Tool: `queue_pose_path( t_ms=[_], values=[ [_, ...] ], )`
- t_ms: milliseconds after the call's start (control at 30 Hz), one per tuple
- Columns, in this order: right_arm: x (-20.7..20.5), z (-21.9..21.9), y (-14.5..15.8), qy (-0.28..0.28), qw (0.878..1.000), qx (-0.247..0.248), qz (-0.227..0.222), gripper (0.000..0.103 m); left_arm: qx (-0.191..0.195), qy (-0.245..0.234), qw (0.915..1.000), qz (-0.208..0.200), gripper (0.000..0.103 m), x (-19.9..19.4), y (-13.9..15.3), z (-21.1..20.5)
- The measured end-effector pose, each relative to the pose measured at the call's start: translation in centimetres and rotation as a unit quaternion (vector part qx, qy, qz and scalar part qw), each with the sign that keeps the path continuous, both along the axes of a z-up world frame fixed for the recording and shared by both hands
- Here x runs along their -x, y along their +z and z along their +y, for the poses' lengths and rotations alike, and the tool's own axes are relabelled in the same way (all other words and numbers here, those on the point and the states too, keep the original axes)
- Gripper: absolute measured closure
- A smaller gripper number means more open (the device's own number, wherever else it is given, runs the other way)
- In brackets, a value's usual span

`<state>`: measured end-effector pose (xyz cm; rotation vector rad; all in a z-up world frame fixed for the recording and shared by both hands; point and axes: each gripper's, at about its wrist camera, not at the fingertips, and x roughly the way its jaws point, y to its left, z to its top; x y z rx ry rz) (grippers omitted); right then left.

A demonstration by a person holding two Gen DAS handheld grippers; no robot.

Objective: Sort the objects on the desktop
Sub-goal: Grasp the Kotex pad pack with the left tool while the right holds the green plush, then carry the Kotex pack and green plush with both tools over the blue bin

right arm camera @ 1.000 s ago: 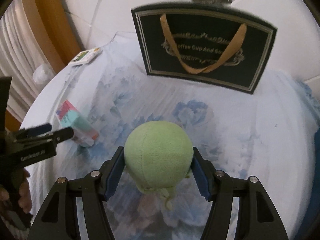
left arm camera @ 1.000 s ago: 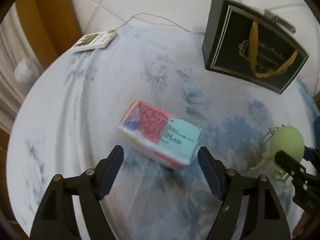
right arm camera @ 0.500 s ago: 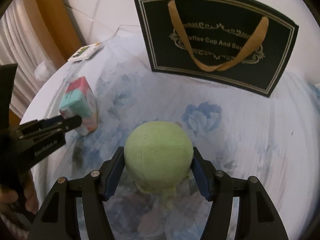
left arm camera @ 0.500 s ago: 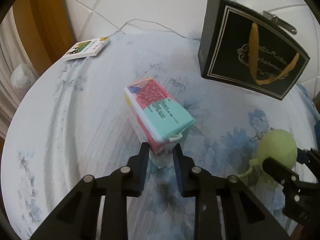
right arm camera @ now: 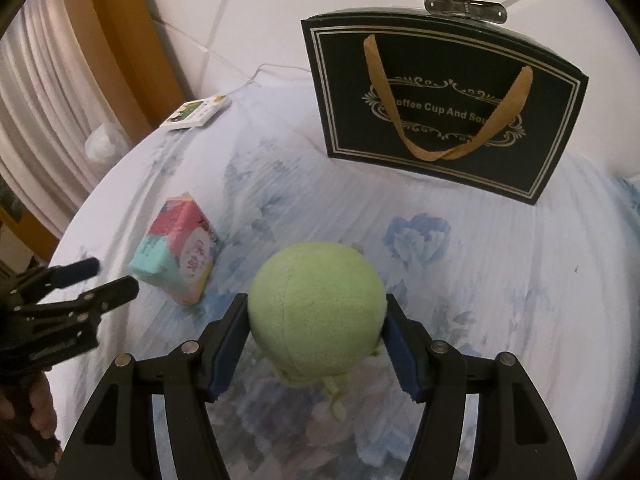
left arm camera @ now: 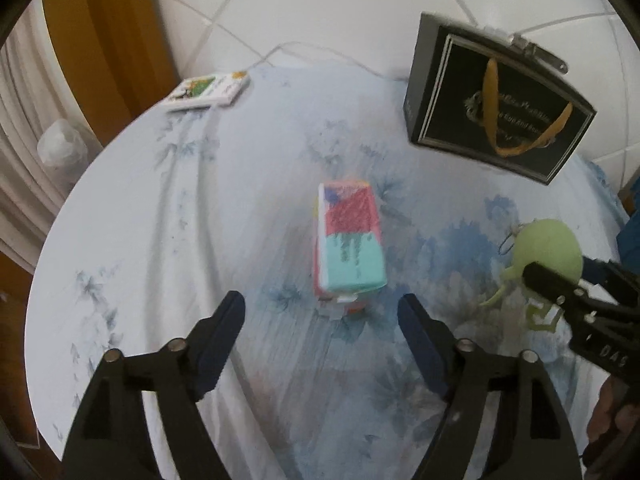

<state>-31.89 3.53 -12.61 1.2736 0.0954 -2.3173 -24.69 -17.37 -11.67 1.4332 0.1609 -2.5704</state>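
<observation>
A tissue pack [left arm camera: 350, 240] in pink and teal wrapping rests on the flowered tablecloth [left arm camera: 200, 240], one end raised toward me. My left gripper [left arm camera: 320, 304] is just short of that end; its jaws are opening and nothing is gripped between them. In the right wrist view the pack [right arm camera: 176, 264] lies a little ahead of the left gripper [right arm camera: 110, 276]. My right gripper [right arm camera: 316, 320] is shut on a green plush ball [right arm camera: 316, 312], held above the cloth with its small legs dangling. In the left wrist view the ball [left arm camera: 548, 246] and right gripper [left arm camera: 560, 284] show at the right.
A black paper bag [right arm camera: 440, 112] with tan handles stands at the back against the tiled wall. A small white box [right arm camera: 196, 114] lies at the back left beside a white cable [right arm camera: 256, 74]. The round table's edge [left arm camera: 52, 240] curves along the left, with curtains beyond.
The left gripper closed on the pack's near end, turned it end-on toward me, then opened and drew back. The right gripper keeps its hold on the ball.
</observation>
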Motion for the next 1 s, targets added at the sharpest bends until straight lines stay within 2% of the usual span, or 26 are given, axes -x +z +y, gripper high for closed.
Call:
queue_pose_path(
  t_ms=[133, 267, 300, 333, 467, 600, 700, 800, 1000],
  values=[
    [-0.1, 0.1, 0.2, 0.002, 1.000, 0.002, 0.002, 0.039, 0.009, 0.007, 0.9999, -0.008, 0.024, 2.1, -0.9, 0.8],
    [0.4, 0.2, 0.0, 0.000, 1.000, 0.001, 0.000, 0.039, 0.019, 0.016, 0.9993, -0.029, 0.024, 4.9, -3.1, 1.0],
    [0.5, 0.3, -0.2, 0.000, 1.000, -0.001, -0.001, 0.039, 0.020, 0.016, 0.9992, -0.032, 0.032, 5.3, -3.7, 1.1],
    [0.8, 0.2, -0.4, 0.000, 1.000, -0.004, -0.002, 0.039, 0.017, 0.013, 0.9993, -0.030, 0.059, 5.5, -3.9, 1.1],
    [1.1, 0.2, -0.3, -0.001, 1.000, -0.006, 0.001, 0.039, 0.009, -0.004, 0.9999, -0.011, 0.060, 4.6, -2.7, 1.8],
    [0.0, 0.4, 1.9, -0.005, 1.000, -0.003, 0.028, 0.039, 0.021, -0.028, 0.9990, 0.029, 0.060, 2.0, 1.0, 3.8],
    [-2.1, 1.0, 5.2, -0.009, 0.998, 0.000, 0.063, 0.039, 0.026, -0.048, 0.9961, 0.070, 0.060, -0.5, 4.8, 5.3],
    [-5.3, 1.8, 9.4, -0.019, 0.994, 0.003, 0.110, 0.039, 0.023, -0.071, 0.9901, 0.118, 0.060, -3.6, 9.3, 6.7],
    [-13.7, 4.8, 17.2, -0.064, 0.979, 0.009, 0.195, 0.038, 0.019, -0.125, 0.9740, 0.187, 0.060, -9.3, 15.4, 10.3]
  ],
)
